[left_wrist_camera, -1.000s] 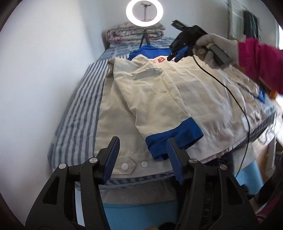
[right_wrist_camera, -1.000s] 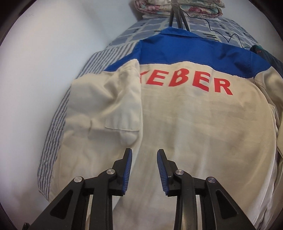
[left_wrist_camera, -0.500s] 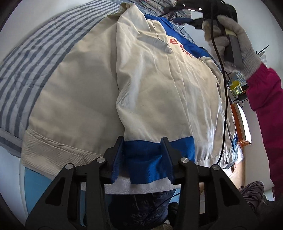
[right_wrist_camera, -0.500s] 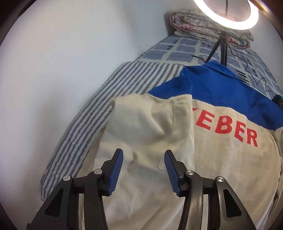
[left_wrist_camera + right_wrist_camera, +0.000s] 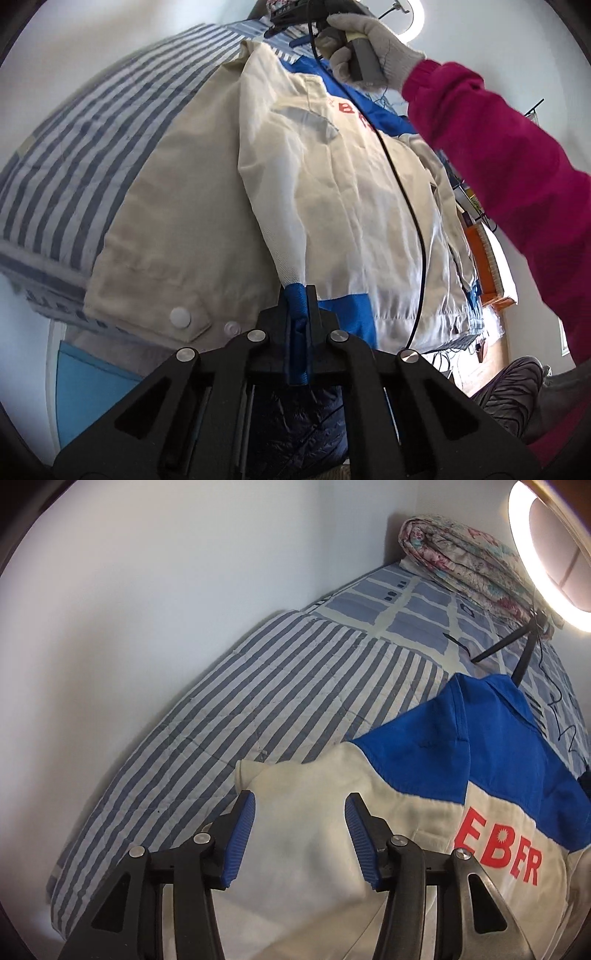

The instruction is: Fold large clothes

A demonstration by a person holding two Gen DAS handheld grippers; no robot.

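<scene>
A cream work jacket (image 5: 325,192) with a blue yoke and red letters lies back-up on the striped bed (image 5: 88,155). Its left sleeve is folded over the back. My left gripper (image 5: 300,299) is shut on the sleeve's blue cuff (image 5: 347,314) at the jacket's hem. My right gripper (image 5: 299,834) is open, its fingers on either side of the cream shoulder fold (image 5: 303,797) of the jacket (image 5: 424,849). In the left wrist view the right gripper (image 5: 291,14) is held by a gloved hand over the collar end.
A white wall runs along the bed's left side (image 5: 147,627). A folded floral quilt (image 5: 465,554) and a ring light on a tripod (image 5: 546,546) stand at the bed's head. A black cable (image 5: 406,206) hangs across the jacket. The bed's front edge (image 5: 48,299) is close.
My left gripper closed on the blue cuff it had straddled. My right gripper moved left and toward the shoulder of the folded sleeve and opened wider.
</scene>
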